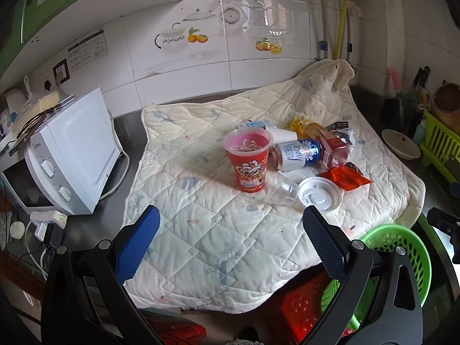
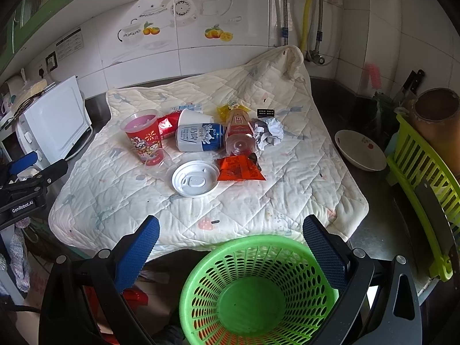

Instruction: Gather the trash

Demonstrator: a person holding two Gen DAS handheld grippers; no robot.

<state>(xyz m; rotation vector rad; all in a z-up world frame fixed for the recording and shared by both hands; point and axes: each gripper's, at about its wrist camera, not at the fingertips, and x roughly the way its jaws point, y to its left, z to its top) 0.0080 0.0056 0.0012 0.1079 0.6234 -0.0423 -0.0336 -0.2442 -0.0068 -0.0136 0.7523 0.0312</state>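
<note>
From the left wrist camera, the left gripper [image 1: 231,230] stands with its blue-padded fingers spread wide and nothing between them, over the near part of the cream quilted cloth [image 1: 201,230]; the trash lies ahead of it in one heap. Nearest, just ahead of the right-hand finger, is the white round plastic drink lid [image 1: 319,197], with a clear plastic cup lying on its side [image 1: 283,191] touching it; ahead stands the tall red printed plastic cup [image 1: 249,161], upright, and beyond it the blue-and-white drink can on its side [image 1: 299,151] and an orange-red foil wrapper [image 1: 346,178]. The risk here, as I judge it, is the upright cup; a finger reaching past it for the can would likely tip it, and the can may roll on the soft cloth.

From the right wrist camera, the right gripper [image 2: 231,231] is likewise wide apart and empty; the green perforated plastic basket [image 2: 258,293] sits directly below and between its fingers, empty, off the cloth's near edge; the heap is well ahead, with a crumpled grey-white paper ball [image 2: 267,132] to the far right of it. The flat lid may be hard to pinch; fingers could snag the cloth instead and drag the whole pile; light pieces such as the wrapper could miss the basket if let go too early.
</note>
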